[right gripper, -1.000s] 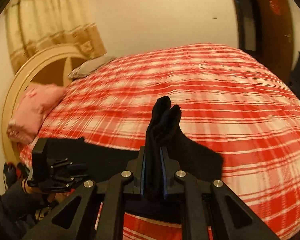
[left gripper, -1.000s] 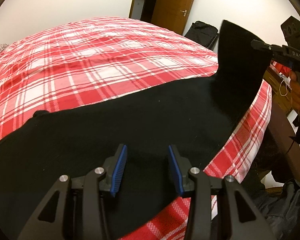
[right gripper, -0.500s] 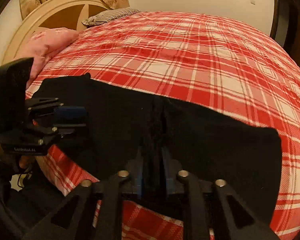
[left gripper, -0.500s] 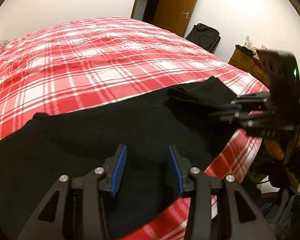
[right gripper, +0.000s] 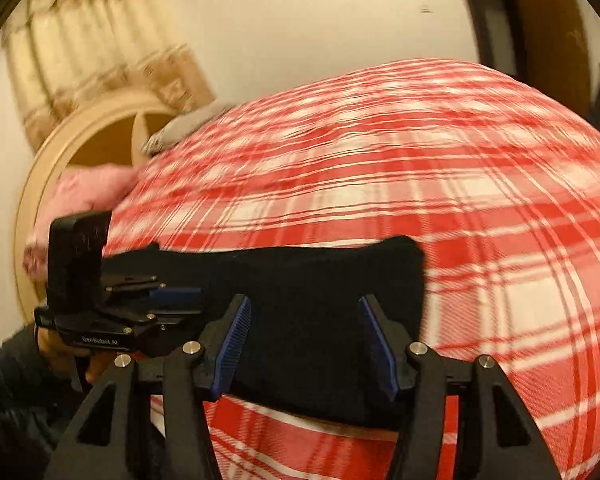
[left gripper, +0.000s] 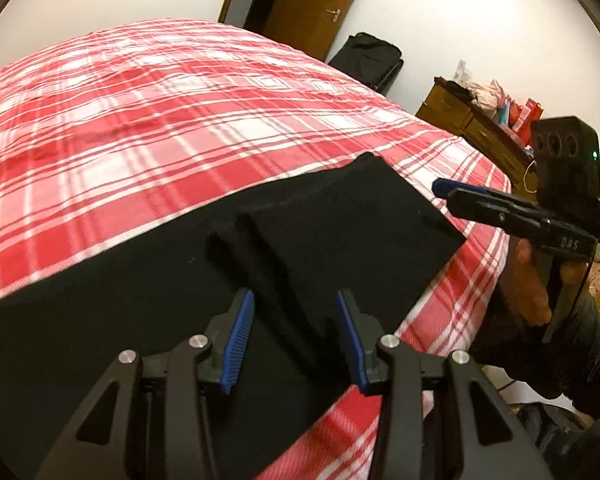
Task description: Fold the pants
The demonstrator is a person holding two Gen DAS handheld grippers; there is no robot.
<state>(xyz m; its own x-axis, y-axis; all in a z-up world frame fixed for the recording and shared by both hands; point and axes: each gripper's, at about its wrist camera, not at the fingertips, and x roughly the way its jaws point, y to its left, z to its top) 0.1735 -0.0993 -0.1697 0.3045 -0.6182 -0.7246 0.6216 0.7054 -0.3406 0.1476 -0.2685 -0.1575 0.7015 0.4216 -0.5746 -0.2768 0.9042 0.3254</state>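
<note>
Warm, dim indoor light, fisheye views with dark rounded corners.
Strongly motion-blurred in right wrist view; black pants (left gripper: pixel 228 304) lost to featureless shadow; plaid bed (right gripper: pixel 480 208) bulging, smeared toward edges.

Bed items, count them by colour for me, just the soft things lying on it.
Black: 1, the black fabric pants
Red and white: 1, the red-and-white plaid bedspread
Pink: 1, the pink pillow
Grey: 1, the grey pillow
Total: 4

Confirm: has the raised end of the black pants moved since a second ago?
Yes. The pants end came down from in front of the wall onto the plaid bedspread; right gripper jaws have just been opening, empty.
</note>
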